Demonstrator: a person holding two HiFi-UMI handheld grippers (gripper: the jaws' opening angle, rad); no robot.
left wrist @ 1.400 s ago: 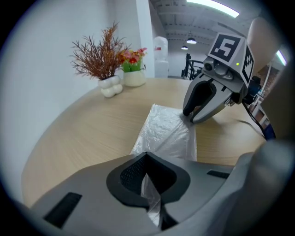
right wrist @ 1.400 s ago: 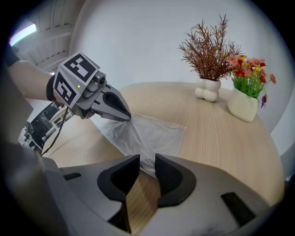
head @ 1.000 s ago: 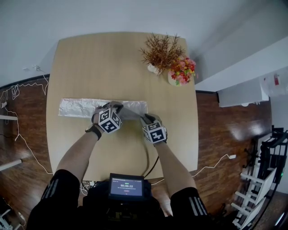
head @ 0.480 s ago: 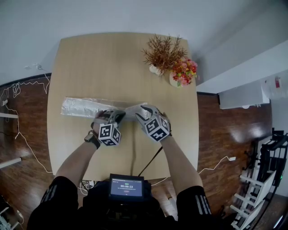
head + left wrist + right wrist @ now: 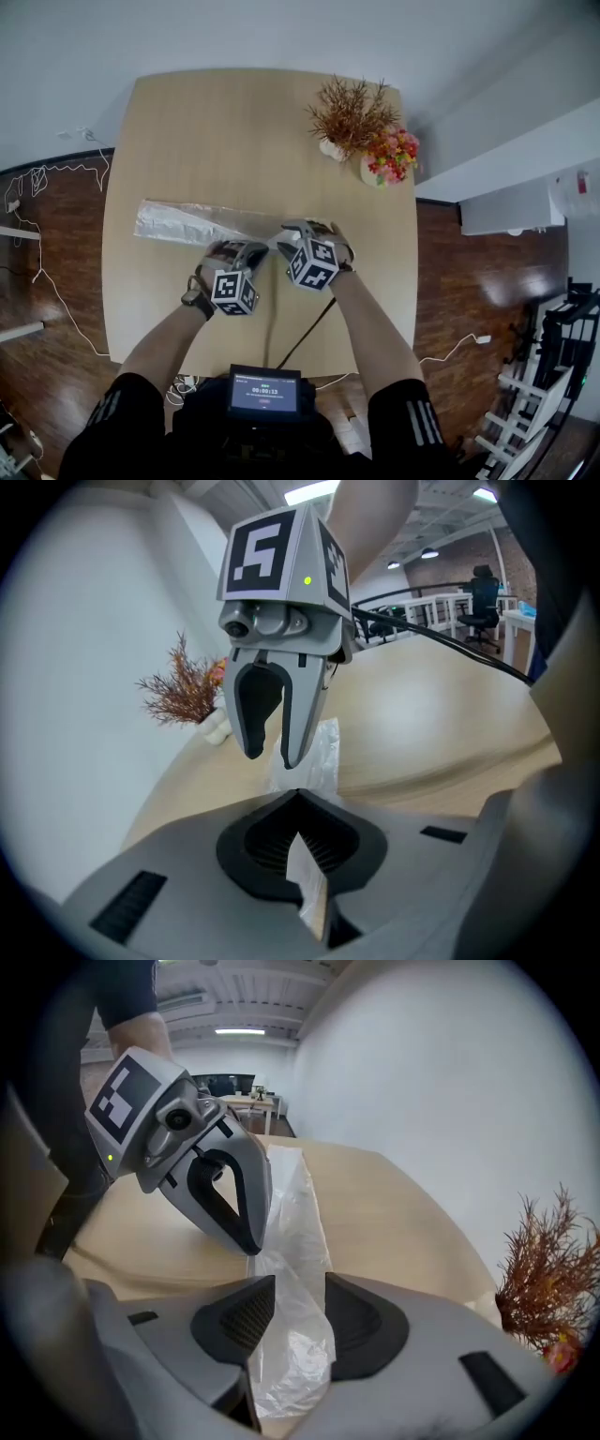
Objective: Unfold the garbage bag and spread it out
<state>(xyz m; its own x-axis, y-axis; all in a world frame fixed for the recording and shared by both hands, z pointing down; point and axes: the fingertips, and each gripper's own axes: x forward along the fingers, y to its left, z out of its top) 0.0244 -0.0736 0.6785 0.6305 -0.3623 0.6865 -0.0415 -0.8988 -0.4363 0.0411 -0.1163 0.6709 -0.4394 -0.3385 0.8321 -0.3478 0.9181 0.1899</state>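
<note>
On tabletop (image 5: 244, 131): garbage bag (image 5: 187, 223) looks thin, floppy, slippery, so grab edge layers. Left gripper (image 5: 298, 799) fingers pinched on it; right gripper (image 5: 286, 1302) fingers just opened, film loose between.

The head camera looks steeply down from above onto the whole worktop (image 5: 187, 131), with the left claw (image 5: 242, 248) and right claw (image 5: 295, 230) at mid-distance. Each claw's camera sits close behind its own jaws, looking along them, facing the other claw. All three views share the bag (image 5: 187, 223) and dried plant (image 5: 352, 108).
</note>
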